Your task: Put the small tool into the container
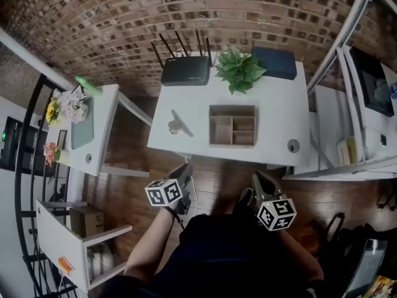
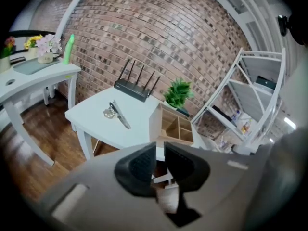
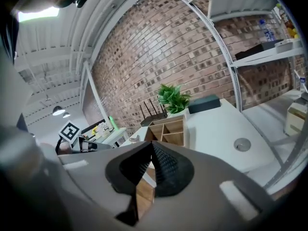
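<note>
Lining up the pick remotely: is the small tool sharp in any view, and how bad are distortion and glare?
Head view: heavy fisheye bends the table edges; light is even, no glare; the small tool is tiny but sharp, left of the container. Left gripper view: tool clearest here; the left gripper in front is blurred. Right gripper view: a ceiling light blows out upper left.

wall: red-brown brick point(image 1: 124, 17), behind the tables
floor: dark wood planks point(image 1: 133, 138)
furniture: white table point(image 1: 279, 117) centre; white side table point(image 1: 105, 123) to its left; white shelving point(image 1: 372, 135) to its right
light: ceiling lamp point(image 3: 57, 110) lit
</note>
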